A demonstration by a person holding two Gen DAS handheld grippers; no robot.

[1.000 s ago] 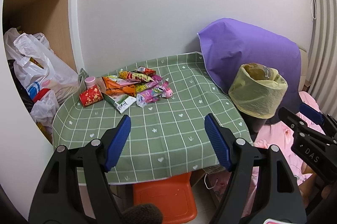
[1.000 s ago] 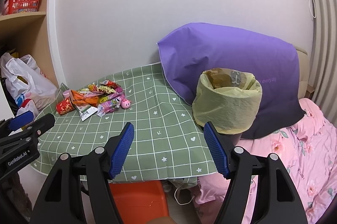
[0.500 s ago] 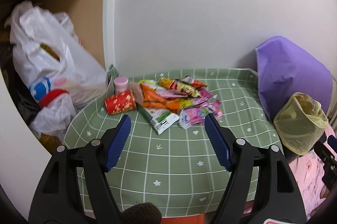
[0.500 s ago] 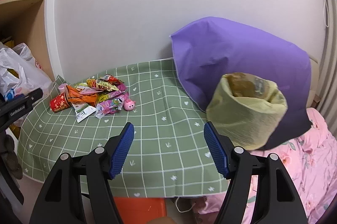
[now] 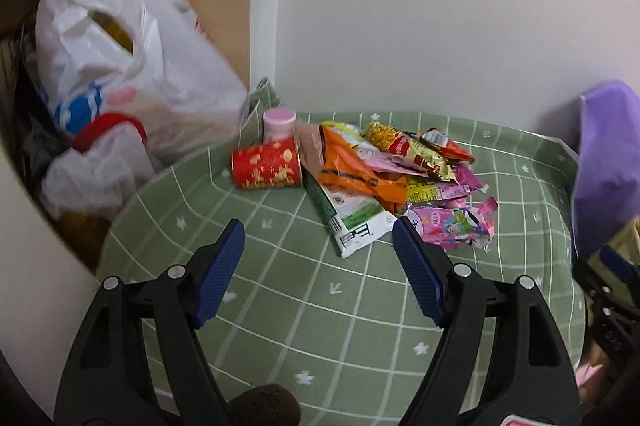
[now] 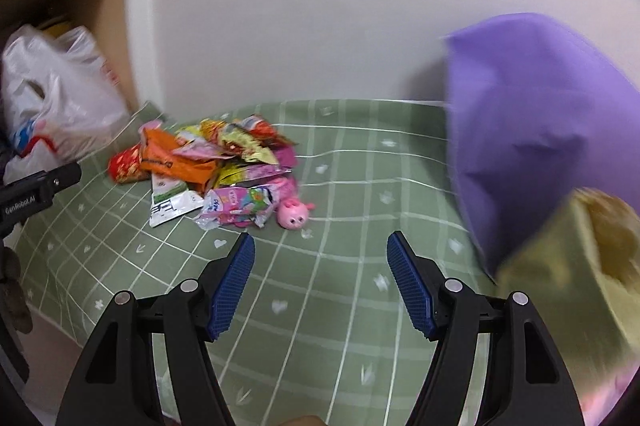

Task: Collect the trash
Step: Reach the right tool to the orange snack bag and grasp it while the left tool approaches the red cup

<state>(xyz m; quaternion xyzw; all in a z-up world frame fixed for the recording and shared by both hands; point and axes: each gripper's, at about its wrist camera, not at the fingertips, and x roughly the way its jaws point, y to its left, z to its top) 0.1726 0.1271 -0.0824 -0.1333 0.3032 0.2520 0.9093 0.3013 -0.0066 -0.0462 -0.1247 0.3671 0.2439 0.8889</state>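
Both claws, left & right, wide open w/ nothing held, over tablecloth near wrapper pile.

Crumpled colourful snack wrappers heaped beside a toppled red paper cup near the wall.
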